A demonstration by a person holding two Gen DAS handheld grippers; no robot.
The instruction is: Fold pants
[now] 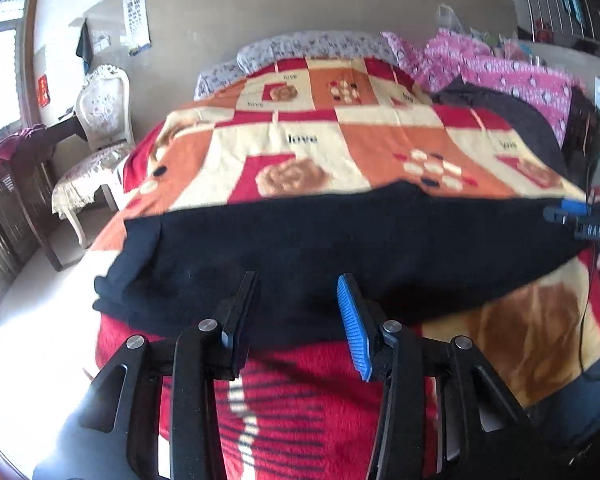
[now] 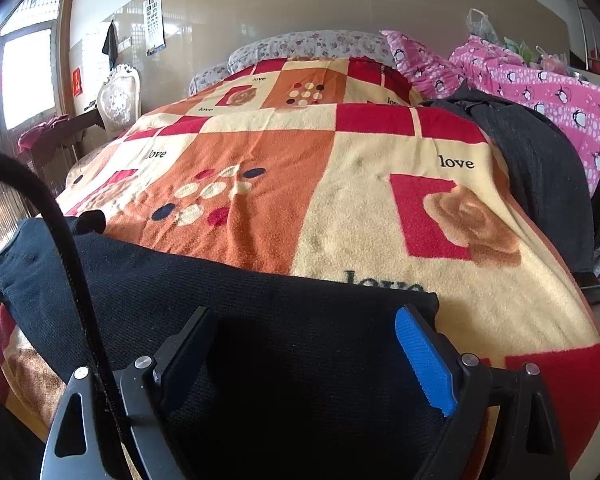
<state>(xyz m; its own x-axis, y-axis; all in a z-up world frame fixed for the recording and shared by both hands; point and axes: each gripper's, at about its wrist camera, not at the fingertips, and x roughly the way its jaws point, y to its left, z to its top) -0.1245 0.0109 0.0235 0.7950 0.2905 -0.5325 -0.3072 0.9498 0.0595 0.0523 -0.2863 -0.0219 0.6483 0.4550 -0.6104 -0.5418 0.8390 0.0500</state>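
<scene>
Black pants (image 1: 340,248) lie flat as a long band across the near part of a patterned bed blanket (image 1: 300,140). My left gripper (image 1: 298,284) is open, its fingertips over the near edge of the pants, left of their middle. My right gripper (image 2: 304,320) is open too, its jaws wide apart over the right end of the pants (image 2: 260,320), with cloth between and under the fingers. The right gripper also shows at the right edge of the left wrist view (image 1: 580,220), at the end of the pants.
Pink penguin-print bedding (image 2: 540,88) and a dark grey garment (image 2: 540,168) lie at the bed's right side. Floral pillows (image 2: 308,44) line the headboard wall. A white chair (image 1: 100,128) and a dark table (image 1: 28,160) stand left of the bed. A black cable (image 2: 60,240) arcs at left.
</scene>
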